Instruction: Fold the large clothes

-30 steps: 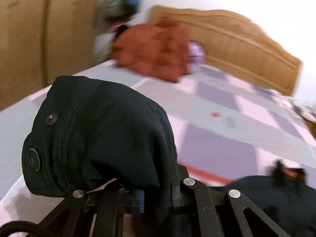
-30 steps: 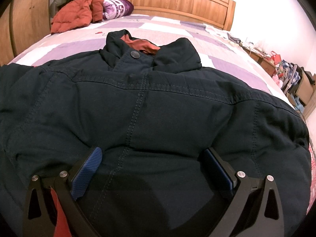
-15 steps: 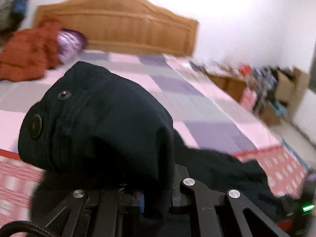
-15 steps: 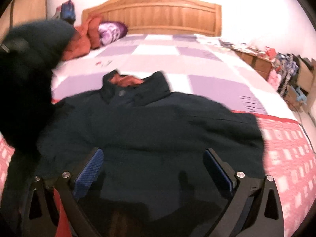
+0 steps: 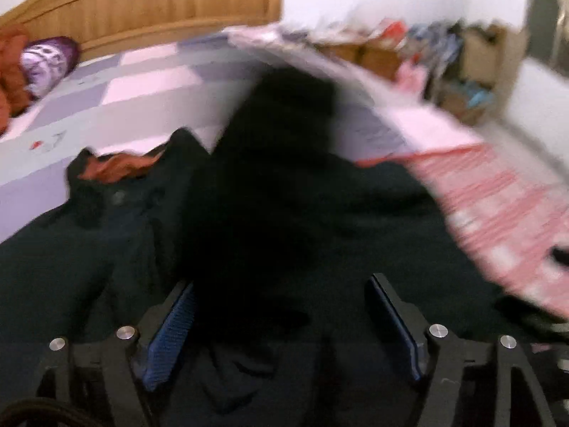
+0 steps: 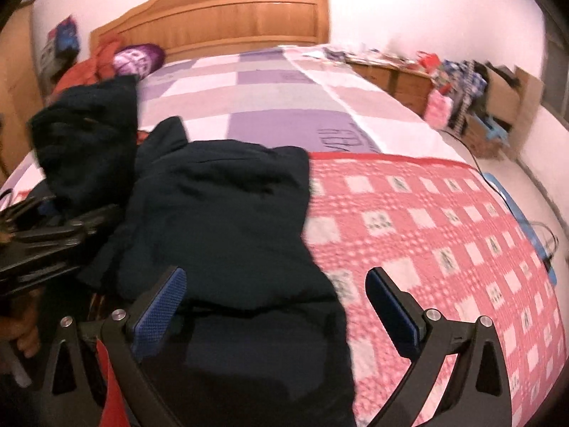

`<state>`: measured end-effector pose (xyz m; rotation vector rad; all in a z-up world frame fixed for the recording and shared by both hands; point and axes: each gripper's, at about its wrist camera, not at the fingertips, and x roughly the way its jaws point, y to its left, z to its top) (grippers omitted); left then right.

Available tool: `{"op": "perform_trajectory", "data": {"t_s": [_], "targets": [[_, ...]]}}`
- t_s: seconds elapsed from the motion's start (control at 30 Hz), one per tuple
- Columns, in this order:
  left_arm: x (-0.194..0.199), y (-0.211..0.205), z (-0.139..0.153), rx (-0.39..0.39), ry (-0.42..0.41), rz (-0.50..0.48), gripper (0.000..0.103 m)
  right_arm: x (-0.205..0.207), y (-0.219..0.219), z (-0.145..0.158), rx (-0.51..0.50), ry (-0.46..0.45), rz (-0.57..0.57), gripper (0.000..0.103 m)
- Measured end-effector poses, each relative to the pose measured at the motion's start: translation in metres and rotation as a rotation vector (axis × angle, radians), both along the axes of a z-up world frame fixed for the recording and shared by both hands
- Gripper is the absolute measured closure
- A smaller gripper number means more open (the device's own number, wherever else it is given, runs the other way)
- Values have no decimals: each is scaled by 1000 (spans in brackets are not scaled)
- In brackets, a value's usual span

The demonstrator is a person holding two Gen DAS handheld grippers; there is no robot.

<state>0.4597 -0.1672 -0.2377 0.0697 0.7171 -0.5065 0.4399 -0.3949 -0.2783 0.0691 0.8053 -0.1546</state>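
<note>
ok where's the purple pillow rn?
The purple pillow sits at the far left of the bed, against the wooden headboard and beside the orange garment; the left wrist view also shows it.

dark lettering on the purple bedspread panel, too smeared to read, no other text legible

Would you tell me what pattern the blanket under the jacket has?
Pink-red and white checks on the blanket, clearest in the right wrist view.

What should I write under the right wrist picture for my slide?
Open right gripper hovers over a dark jacket lying on a pink checked blanket.
</note>
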Motion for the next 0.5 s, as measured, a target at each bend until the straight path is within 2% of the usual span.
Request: {"op": "perform_trajectory", "data": {"t_s": [0.03, 0.07, 0.17, 0.23, 0.3, 0.37, 0.5], "targets": [[-8, 6, 9, -40, -1, -30, 21, -4, -5, 1, 13, -1, -18, 1], [-13, 12, 16, -42, -20, -33, 21, -6, -8, 2, 20, -1, -35, 1], [-23, 38, 36, -8, -109, 24, 18, -9, -8, 5, 19, -8, -46, 1], [-18, 76, 46, 19, -152, 124, 16, -9, -3, 9, 9, -21, -24, 1], [6, 106, 46, 98, -176, 228, 15, -3, 10, 14, -5, -39, 9, 1], [28, 135, 37, 175, -164, 331, 15, 11, 32, 20, -6, -63, 64, 1], [72, 169, 10, 230, -72, 452, 15, 58, 92, 35, 26, -112, 173, 1]]}}
